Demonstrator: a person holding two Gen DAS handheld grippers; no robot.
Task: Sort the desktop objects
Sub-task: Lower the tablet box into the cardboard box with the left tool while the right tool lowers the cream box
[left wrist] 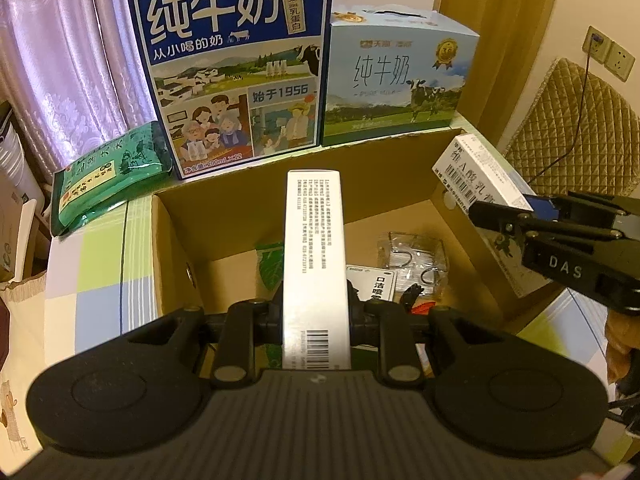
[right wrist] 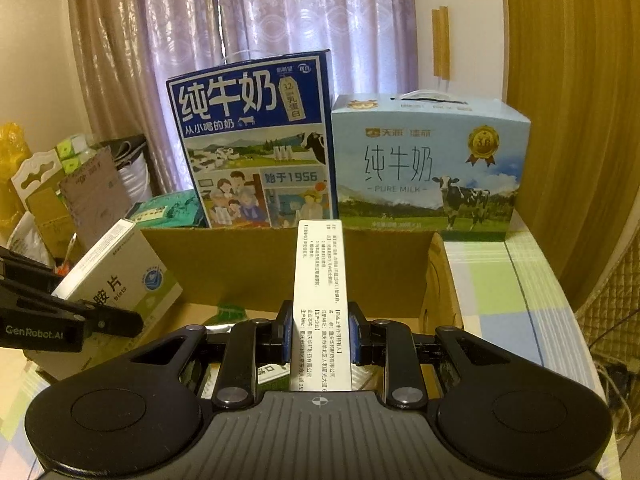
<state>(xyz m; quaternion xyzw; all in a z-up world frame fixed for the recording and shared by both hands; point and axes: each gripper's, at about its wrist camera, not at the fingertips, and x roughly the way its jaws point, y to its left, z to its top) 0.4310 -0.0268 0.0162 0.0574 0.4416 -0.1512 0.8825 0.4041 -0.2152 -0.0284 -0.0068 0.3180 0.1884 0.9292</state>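
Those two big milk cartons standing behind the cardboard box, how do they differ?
The dark blue milk carton stands taller and narrower, with a cartoon family scene and bold white characters. The pale blue milk carton beside it is lower and wider, showing a photo-like cow on a meadow, a gold medal badge and thin dark lettering. Both stand upright behind the open cardboard box, in front of the curtain.

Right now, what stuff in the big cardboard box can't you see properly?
- Left wrist view: the white carton in the left gripper covers the middle of the cardboard box; a green packet only peeks out.
- Same view: the small card is cut off by the gripper.
- Clear plastic pack: contents too blurry.
- Right wrist view: the right gripper and its white box hide the box floor.
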